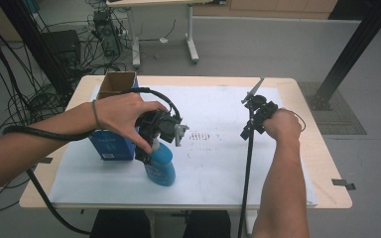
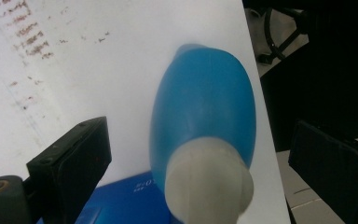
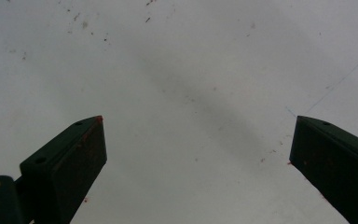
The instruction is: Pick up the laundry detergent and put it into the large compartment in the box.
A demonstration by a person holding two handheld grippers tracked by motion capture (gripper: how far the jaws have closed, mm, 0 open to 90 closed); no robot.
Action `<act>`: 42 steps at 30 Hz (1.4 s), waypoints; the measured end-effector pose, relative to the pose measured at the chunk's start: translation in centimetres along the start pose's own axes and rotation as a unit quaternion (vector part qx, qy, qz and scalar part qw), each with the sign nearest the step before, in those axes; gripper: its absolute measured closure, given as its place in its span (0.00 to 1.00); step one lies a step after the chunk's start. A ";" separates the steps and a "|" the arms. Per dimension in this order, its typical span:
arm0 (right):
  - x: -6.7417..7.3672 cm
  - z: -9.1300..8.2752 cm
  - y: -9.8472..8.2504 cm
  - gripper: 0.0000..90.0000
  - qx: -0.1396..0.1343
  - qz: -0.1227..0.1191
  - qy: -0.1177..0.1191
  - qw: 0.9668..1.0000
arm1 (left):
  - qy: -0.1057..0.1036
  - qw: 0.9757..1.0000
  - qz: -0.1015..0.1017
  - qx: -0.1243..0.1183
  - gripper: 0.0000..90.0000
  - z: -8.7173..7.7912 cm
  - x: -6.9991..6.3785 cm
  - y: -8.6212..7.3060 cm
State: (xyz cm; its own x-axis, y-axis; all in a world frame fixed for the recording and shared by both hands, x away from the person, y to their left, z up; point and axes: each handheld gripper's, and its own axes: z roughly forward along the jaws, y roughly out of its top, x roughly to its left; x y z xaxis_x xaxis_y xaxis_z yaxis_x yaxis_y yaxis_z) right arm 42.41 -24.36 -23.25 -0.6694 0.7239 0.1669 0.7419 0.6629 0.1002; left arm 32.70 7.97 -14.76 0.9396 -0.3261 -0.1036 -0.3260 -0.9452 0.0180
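Note:
A blue bottle (image 1: 161, 167) with a whitish cap (image 2: 208, 183) stands on the white sheet (image 1: 218, 163), next to a blue box (image 1: 108, 145). My left gripper (image 1: 154, 148) is held from above over the bottle's top. In the left gripper view the left gripper (image 2: 198, 128) is open, its jaws standing wide on either side of the bottle (image 2: 200, 102) without touching it. My right gripper (image 1: 254, 118) hovers over the sheet at the right. It is open (image 3: 198, 123) with only bare white sheet between its jaws.
The blue box has an open cardboard top (image 1: 117, 82) and stands at the table's left. Brownish specks (image 1: 203, 136) mark the sheet's middle. A wooden table edge (image 1: 327, 163) frames the sheet. Cables and a black post (image 1: 349, 54) stand beyond the table.

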 end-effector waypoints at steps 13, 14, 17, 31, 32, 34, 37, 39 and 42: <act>-0.1 0.4 -0.2 0.04 0.004 0.003 0.002 1.000 | -0.005 1.000 -0.003 -0.001 0.07 1.5 0.6 0.0; -0.1 0.4 -0.2 0.04 0.004 0.001 0.001 1.000 | -0.005 1.000 -0.003 -0.001 0.07 1.5 0.6 0.0; -0.1 0.5 -0.2 0.04 0.004 0.003 0.001 1.000 | -0.007 1.000 -0.004 -0.002 0.07 1.7 0.7 -0.1; 0.0 0.3 -0.4 0.04 0.002 0.003 -0.002 1.000 | -0.004 1.000 -0.004 -0.006 0.07 1.5 0.5 -0.2; 0.0 0.3 -0.4 0.04 0.003 0.000 -0.004 1.000 | -0.004 1.000 -0.005 -0.004 0.07 1.4 0.5 -0.1; 0.0 0.3 -0.3 0.04 0.004 0.001 -0.003 1.000 | -0.004 1.000 -0.005 -0.004 0.07 1.4 0.5 -0.1; 0.1 0.3 -0.3 0.04 0.004 -0.001 -0.004 1.000 | -0.005 1.000 -0.004 -0.006 0.08 1.3 0.5 0.1; 0.2 0.3 -0.2 0.04 0.007 0.000 -0.006 1.000 | -0.004 1.000 -0.003 -0.006 0.08 1.4 0.4 0.1; 0.2 0.3 -0.3 0.04 0.004 -0.002 -0.006 1.000 | -0.005 1.000 -0.003 -0.007 0.08 1.3 0.4 0.1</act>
State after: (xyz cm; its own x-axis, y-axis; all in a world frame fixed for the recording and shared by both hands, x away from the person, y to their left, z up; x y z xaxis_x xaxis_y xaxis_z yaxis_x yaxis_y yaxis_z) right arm 42.05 -24.38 -23.50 -0.6721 0.7243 0.1541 0.7396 0.6666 0.0928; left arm 32.94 7.72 -16.13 0.9403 -0.3211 -0.1129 -0.3196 -0.9470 0.0311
